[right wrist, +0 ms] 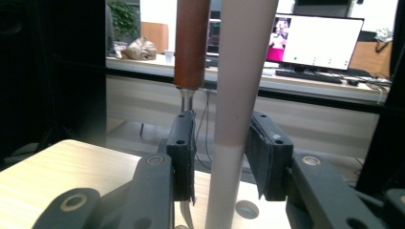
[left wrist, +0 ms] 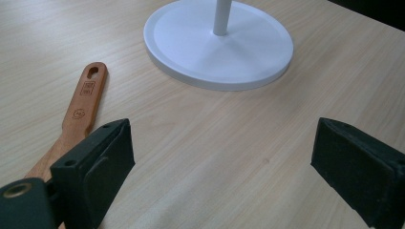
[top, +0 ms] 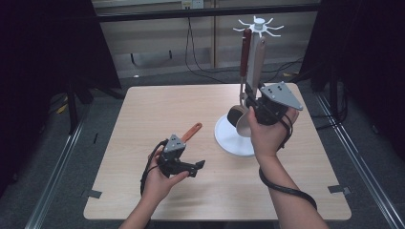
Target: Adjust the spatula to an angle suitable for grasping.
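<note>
The white rack with hook arms [top: 257, 28] holds two hanging utensils: a brown-handled ladle [top: 244, 52] and a beige spoon [top: 257, 62]. The right gripper [right wrist: 223, 157] has its jaws narrowly apart around the beige spoon's handle, not pressing. The left gripper [left wrist: 219, 162] stands wide open beside an orange wooden-handled utensil [left wrist: 81, 112] lying on the table [top: 157, 109].

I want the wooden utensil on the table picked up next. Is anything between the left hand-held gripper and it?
Nothing visible. The left hand-held gripper is open, and the wooden utensil lies flat on the table right beside one jaw, its handle end clear of the rack's white base.
</note>
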